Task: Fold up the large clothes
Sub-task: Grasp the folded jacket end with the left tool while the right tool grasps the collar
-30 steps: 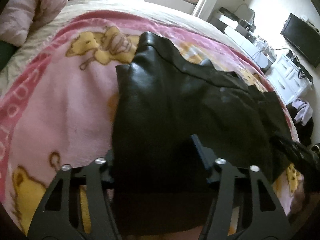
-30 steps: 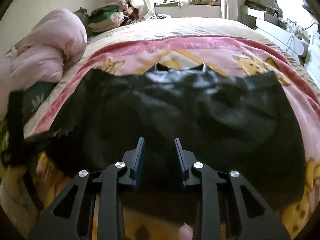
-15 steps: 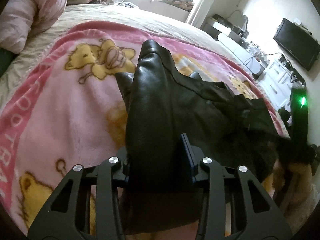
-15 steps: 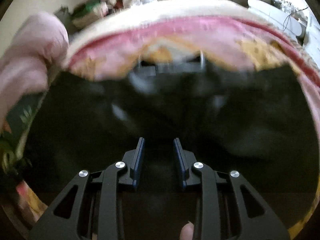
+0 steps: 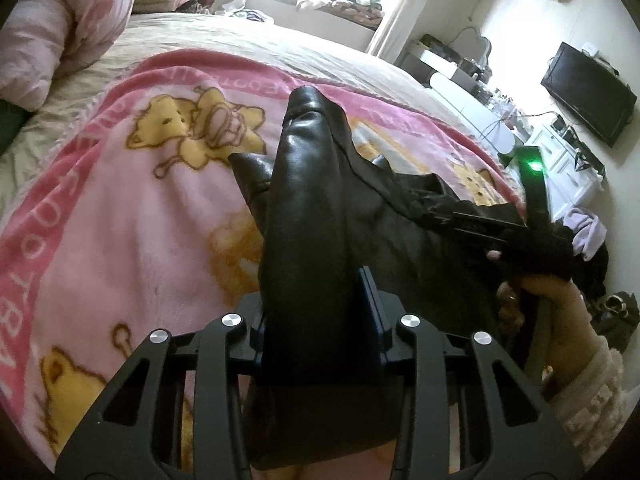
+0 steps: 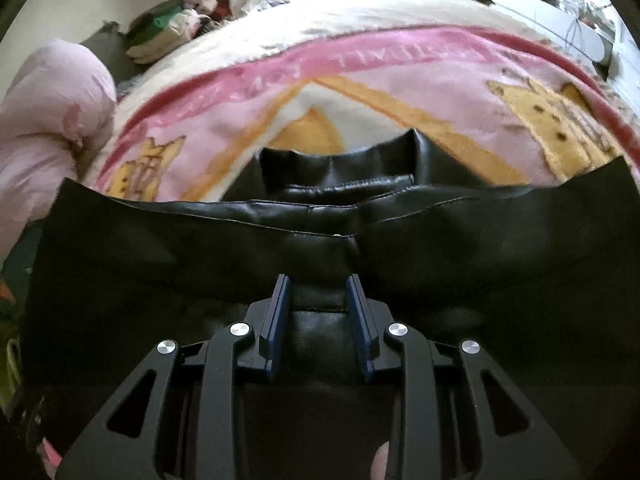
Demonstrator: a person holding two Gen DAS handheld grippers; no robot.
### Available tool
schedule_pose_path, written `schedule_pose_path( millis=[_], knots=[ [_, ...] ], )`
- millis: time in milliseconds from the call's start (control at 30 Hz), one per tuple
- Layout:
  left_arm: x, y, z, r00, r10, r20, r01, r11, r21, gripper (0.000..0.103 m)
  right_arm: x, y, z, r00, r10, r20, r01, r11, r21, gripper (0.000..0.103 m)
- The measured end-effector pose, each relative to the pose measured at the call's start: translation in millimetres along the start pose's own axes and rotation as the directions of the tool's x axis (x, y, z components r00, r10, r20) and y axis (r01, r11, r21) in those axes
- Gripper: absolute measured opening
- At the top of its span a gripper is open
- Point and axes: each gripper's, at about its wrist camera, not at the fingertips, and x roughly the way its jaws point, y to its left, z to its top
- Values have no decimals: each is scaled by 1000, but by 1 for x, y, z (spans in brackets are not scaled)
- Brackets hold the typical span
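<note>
Nearest us, the left tongs [image 5: 316, 292] are closing on a raised ridge of the black leather garment [image 5: 308, 200]. The ridge fills the gap between the pads, so we read this as a firm pinch, taken to lift one side clear of the blanket [image 5: 120, 208] and carry it over. The ridge runs away from the pads and stands up off the blanket, which suggests the leather is stiff enough to hold a crease without slumping.

The right tongs [image 6: 318, 280] stand narrow over the broad middle of the garment. Dark leather shows in the slot between the blue pads, but it is black on black there, and we cannot tell whether they pinch it or only hover above it. From the left camera, the person's hand [image 5: 552, 300] holds those tongs at the garment's other side, above the blanket's right edge. That placing would let both sides be moved together, which a large piece needs.

Beyond the tongs, the rest of the garment lies spread across the middle of the blanket, its seamed band and collar-like opening towards the blanket's far border. We judge the fold as just begun: one side gathered, most of it flat.

Past the blanket's far left corner sits a pink duvet [image 5: 60, 32].
</note>
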Motion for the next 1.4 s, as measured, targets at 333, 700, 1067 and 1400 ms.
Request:
schedule_pose_path(
  millis=[333, 700, 1067, 1400],
  knots=[
    [-2, 3, 1, 1000, -18, -1, 18, 1000, -8, 29, -116, 70, -112, 959, 148, 241, -46, 923, -382, 94],
    [-6, 6, 3, 999, -39, 7, 39, 999, -13, 28, -80, 158, -184, 948, 33, 318, 192, 736, -650, 96],
    [-11, 13, 11, 995, -96, 16, 97, 993, -65, 26, -71, 174, -189, 906, 20, 422, 301, 672, -677, 62],
    [-37, 38, 28, 976, -180, 121, 200, 963, -181, 89, -92, 174, -194, 871, 28, 490, 359, 644, -675, 21]
  ],
)
